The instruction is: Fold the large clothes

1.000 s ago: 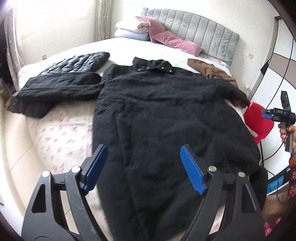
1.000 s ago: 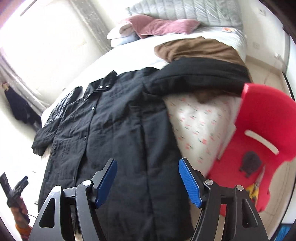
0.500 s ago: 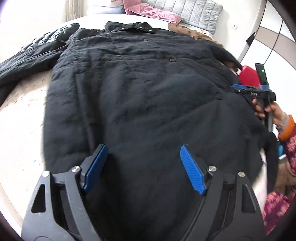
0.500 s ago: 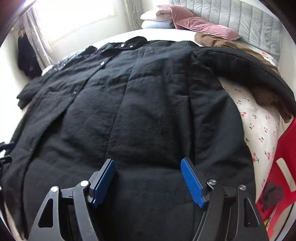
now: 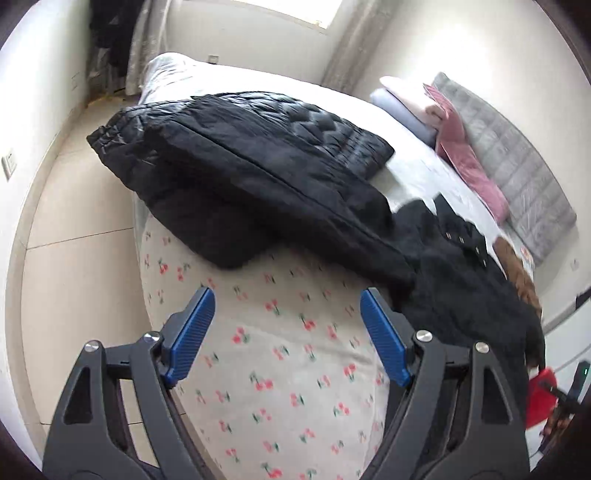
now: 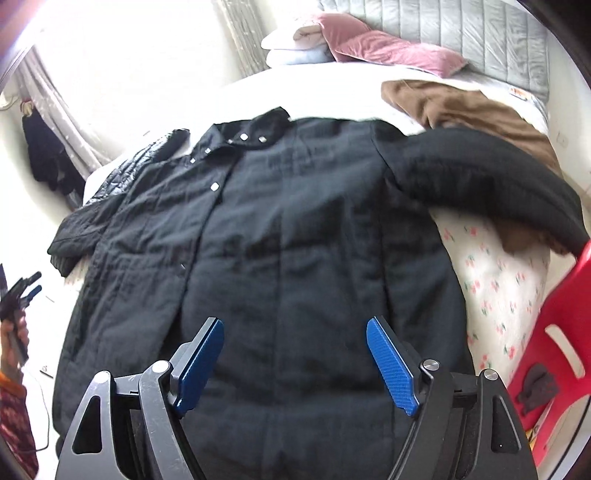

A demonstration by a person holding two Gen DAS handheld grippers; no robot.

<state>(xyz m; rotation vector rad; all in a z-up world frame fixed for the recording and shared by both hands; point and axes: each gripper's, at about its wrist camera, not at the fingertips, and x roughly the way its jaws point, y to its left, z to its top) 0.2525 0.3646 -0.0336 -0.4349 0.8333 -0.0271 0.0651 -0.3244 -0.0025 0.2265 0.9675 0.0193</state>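
A long black coat (image 6: 295,240) lies spread face-up on the bed, collar toward the headboard, both sleeves out to the sides. My right gripper (image 6: 295,363) is open and empty, hovering over the coat's lower body. My left gripper (image 5: 286,338) is open and empty over the cherry-print sheet (image 5: 280,354), short of the coat's left sleeve (image 5: 266,199). The coat's body (image 5: 472,291) lies to its right. The left gripper also shows at the left edge of the right wrist view (image 6: 20,295).
A shiny quilted black jacket (image 5: 295,122) lies under the sleeve. A brown garment (image 6: 465,107), pink and white pillows (image 6: 369,48) and a grey headboard (image 6: 461,26) are at the far end. A red plastic chair (image 6: 554,332) stands beside the bed on the right.
My left gripper swung left, from over the coat's body to the sheet near the left sleeve. My right gripper pulled back slightly and stays over the lower coat. Both stay open.
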